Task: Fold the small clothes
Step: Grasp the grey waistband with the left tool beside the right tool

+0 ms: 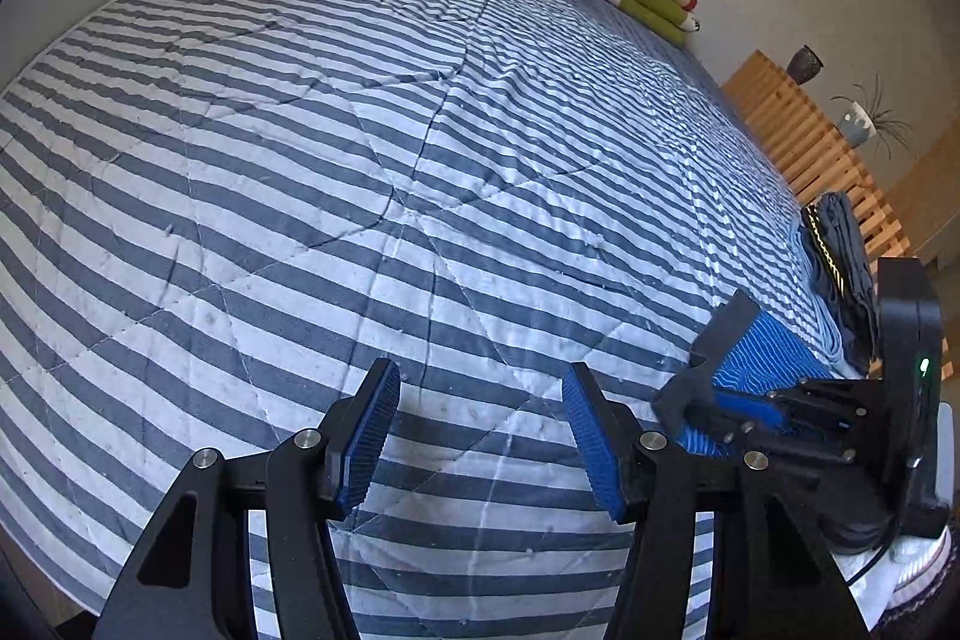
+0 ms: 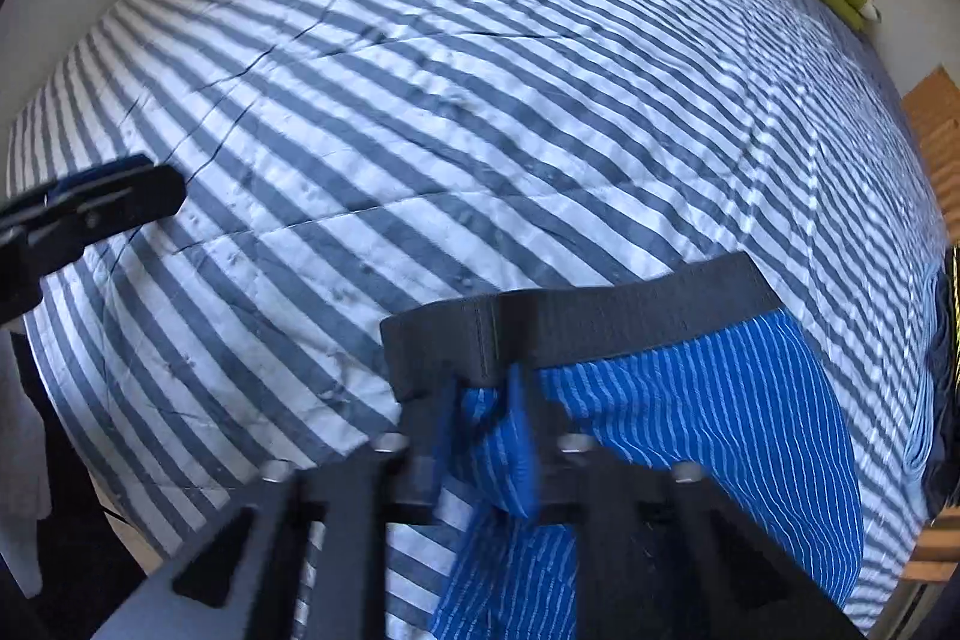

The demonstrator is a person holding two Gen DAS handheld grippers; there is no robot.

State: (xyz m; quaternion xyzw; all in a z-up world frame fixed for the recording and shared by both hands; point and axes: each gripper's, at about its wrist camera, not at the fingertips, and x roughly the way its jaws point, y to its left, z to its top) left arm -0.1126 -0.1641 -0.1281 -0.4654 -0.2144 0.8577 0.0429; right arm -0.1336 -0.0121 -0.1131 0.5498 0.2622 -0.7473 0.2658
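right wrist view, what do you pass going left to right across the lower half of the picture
black left gripper → bare grey-and-white striped quilt → right gripper shut on the blue white-pinstriped shorts with dark grey waistband → dark folded clothes at the right edge

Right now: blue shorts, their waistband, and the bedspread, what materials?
Blue shorts: thin woven cloth, likely cotton, matte, fine white stripes, soft creases. Waistband: dark ribbed elastic, by its look. Bedspread: quilted cotton-like fabric, stitched lines, slight puckering.
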